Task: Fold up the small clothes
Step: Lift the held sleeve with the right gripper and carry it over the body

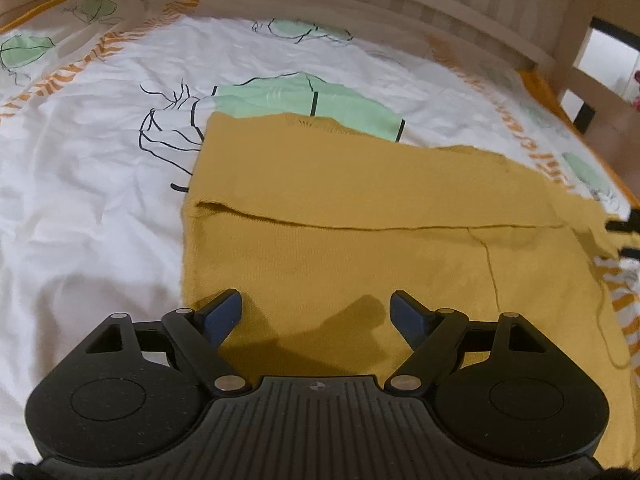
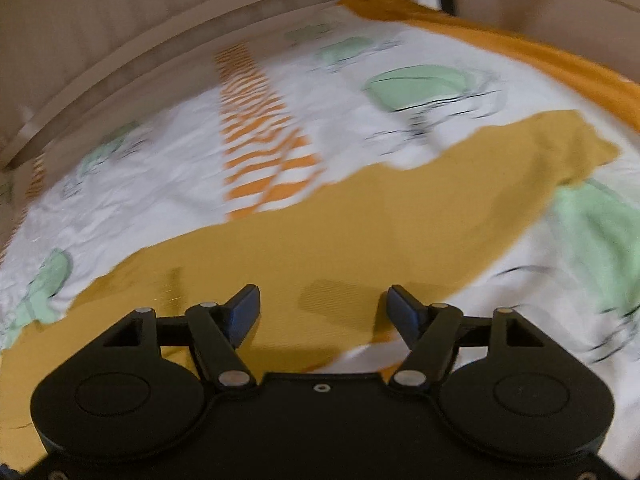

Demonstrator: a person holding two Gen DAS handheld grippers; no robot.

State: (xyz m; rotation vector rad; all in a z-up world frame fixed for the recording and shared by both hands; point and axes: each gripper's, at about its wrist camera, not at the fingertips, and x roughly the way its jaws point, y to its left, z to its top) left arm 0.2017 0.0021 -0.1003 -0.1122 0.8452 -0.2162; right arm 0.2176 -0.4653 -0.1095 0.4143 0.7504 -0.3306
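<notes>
Bed sheet (image 1: 92, 184): white with green and orange print, spread under everything; serves as the landmark.
Bed frame (image 1: 400, 4): pale wood, along the far edge of the sheet.
Garment (image 1: 360, 208): mustard knit, flat on the sheet, already doubled once, with a fold edge (image 1: 360, 226) running side to side in the left view.
Long axis: across the left view, left to right; in the right view stretched diagonally toward the far right, where a narrower part (image 2: 560, 140) tapers off.
Left gripper (image 1: 316, 314): spread wide, nothing between the blue pads, poised over the near edge of the garment, cloth directly ahead and beneath.
Right gripper (image 2: 324, 312): also spread wide and empty, over the near edge, bare sheet showing just right of it; view blurred.
Contact: cannot tell whether either touches the cloth.
Nearer hand: judged about equal, each at a near edge.
Next move, as a guess: pinch the near edge with both and carry it away over the fold edge.
Risk: loose knit slipping from one pad, skewing the fold.
</notes>
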